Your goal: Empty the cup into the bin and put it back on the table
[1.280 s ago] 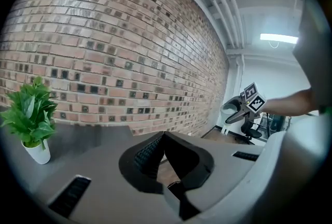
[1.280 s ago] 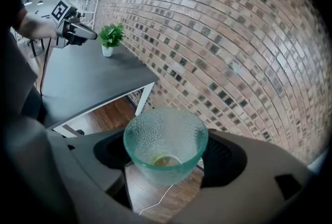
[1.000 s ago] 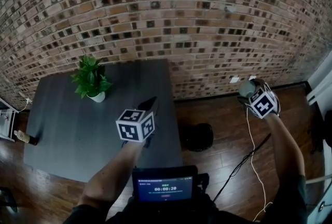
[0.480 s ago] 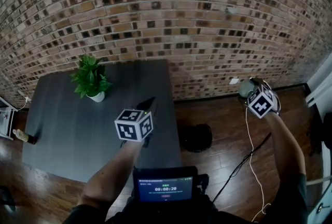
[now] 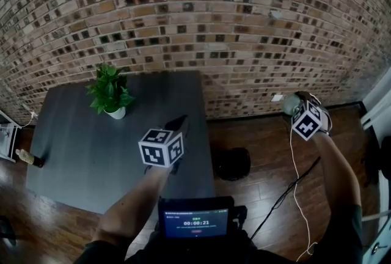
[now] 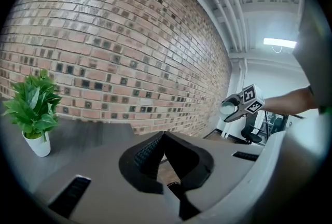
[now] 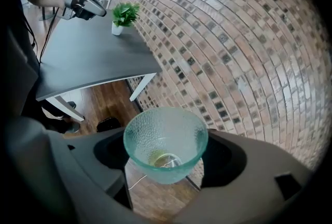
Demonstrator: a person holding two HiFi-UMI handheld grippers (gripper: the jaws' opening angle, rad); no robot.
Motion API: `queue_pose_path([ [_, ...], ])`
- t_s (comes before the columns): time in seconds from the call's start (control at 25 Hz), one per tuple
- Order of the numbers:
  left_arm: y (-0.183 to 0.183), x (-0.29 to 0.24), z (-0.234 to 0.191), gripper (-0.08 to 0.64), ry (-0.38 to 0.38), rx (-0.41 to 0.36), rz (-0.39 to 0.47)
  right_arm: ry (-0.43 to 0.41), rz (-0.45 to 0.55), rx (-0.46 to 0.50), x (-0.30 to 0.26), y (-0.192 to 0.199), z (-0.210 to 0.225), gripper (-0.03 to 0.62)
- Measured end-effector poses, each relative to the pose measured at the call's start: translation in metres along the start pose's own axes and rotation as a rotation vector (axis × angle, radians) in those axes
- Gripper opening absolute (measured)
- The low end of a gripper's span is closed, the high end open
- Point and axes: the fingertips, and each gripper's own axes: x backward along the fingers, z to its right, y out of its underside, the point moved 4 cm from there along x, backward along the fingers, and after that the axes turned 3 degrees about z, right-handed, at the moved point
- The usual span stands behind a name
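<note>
- The glass cup (image 7: 165,137) sits right in the right claw (image 5: 297,110), mouth open toward that gripper's camera, with a small yellowish bit lying at the bottom.
- That claw is clamped on it: one jaw presses each side of the pale green pebbled wall, and the cup fills the gap between them.
- The cup is up in the air at the person's far right, over the wood floor (image 5: 269,150) and close to the brick wall (image 5: 195,24).
- The black bin (image 5: 231,162) stands on the floor just beside the worktop's right edge; the cup is well off to its right, not above it.
- The left claw (image 6: 165,137) is clenched tight, tips meeting, nothing between them, hanging above the dark grey worktop (image 5: 85,153) near its right side.
- A potted plant (image 5: 109,93) in a white pot stands at the back of the worktop.
- A cable (image 5: 292,165) trails across the floor below the right arm.
</note>
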Motion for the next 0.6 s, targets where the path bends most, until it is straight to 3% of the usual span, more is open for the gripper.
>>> queue_pose_path([
  [0.32,0.005,-0.001,-0.002,-0.009,-0.010,0.006,-0.009,0.017,-0.010,0.087,0.013,-0.015,-0.001,0.396],
  [0.6,0.008,-0.001,-0.001,-0.009,-0.008,0.003,-0.017,0.025,-0.034,0.105,0.015,-0.013,0.000,0.396],
])
